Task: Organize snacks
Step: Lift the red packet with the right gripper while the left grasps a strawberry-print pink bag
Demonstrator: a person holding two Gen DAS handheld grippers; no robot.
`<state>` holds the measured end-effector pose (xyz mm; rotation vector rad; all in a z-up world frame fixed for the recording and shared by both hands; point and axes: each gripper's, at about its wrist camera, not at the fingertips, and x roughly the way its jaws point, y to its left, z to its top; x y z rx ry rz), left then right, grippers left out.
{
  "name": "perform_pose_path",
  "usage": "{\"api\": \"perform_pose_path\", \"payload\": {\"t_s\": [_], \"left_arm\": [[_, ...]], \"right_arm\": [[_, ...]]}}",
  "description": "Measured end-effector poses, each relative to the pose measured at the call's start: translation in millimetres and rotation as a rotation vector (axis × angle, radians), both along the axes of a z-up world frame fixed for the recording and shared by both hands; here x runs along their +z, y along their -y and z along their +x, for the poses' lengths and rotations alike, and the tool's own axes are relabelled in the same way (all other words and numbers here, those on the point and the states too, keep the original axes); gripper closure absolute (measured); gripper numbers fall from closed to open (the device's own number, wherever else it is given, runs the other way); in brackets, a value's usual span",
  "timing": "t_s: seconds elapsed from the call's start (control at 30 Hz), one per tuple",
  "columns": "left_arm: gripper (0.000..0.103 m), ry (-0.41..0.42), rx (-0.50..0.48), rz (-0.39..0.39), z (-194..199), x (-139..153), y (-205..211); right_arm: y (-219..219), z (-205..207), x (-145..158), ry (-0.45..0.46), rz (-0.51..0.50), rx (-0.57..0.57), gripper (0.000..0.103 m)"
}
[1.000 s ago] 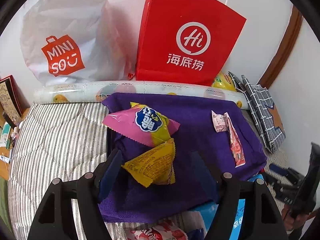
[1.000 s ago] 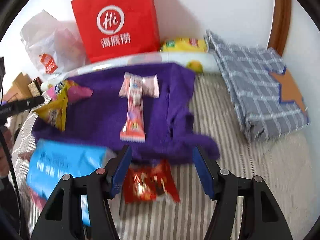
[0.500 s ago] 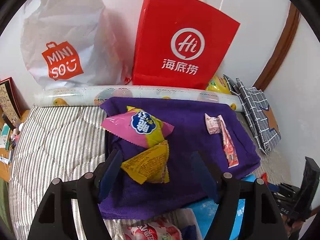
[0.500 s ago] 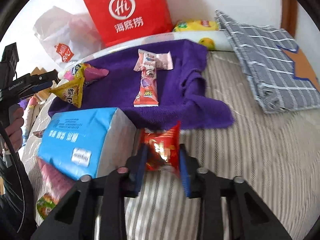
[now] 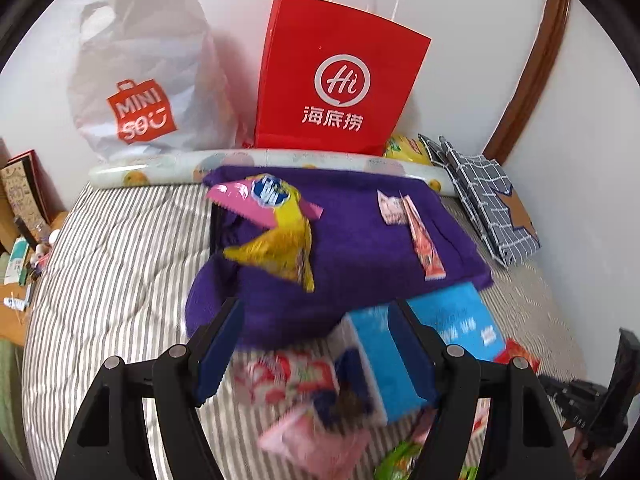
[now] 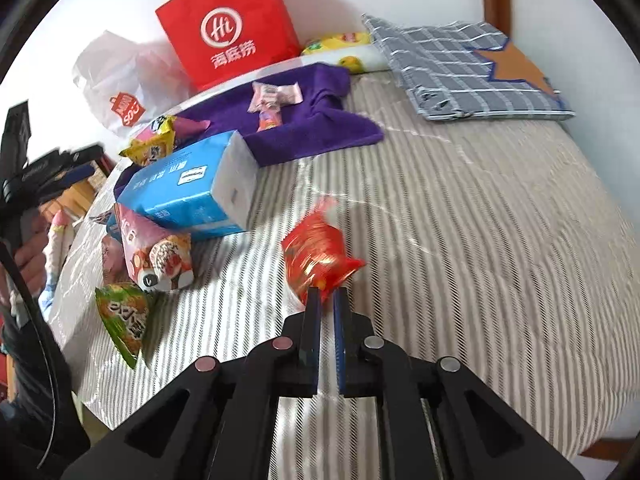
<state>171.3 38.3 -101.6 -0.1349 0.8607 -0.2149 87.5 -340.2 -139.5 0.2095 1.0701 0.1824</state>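
The right claw (image 6: pixel 325 295) is clamped on one corner of a red foil snack packet (image 6: pixel 318 254), held just above the striped bed (image 6: pixel 460 220) at frame centre, so a pick-and-carry step appears in hand. The left claw (image 5: pixel 314 344) hangs wide open, gripping nothing, over loose packets at lower centre. Next, the red packet likely needs carrying to the purple towel (image 6: pixel 316 128) at upper centre, where other snacks lie.

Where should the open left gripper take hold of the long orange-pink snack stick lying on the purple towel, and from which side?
Probably at the middle of the snack stick, coming from above with the left gripper turned so its fingers close across the narrow width. It lies flat on the purple towel, and its upper end touches a small pink packet.
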Motion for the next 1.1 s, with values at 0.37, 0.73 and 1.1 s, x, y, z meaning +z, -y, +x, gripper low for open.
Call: {"api": "perform_pose_path", "payload": {"t_s": [0.37, 0.73, 1.1], "left_arm": [[0.030, -0.037, 0.056, 0.049, -36.7, -14.2, -27.5], [0.030, -0.054, 0.089, 0.064, -48.0, -26.0, -50.5], [0.030, -0.063, -0.014, 0.071, -18.0, -39.2, -16.5]], "right_arm": [[-20.5, 34.3, -0.9, 0.103, -0.104, 0.049, 0.043], [-31.1, 46.0, -32.4, 0.062, -0.192, 0.089, 0.059], [-25.9, 32.2, -29.1, 0.125, -0.146, 0.037, 0.059]]}}
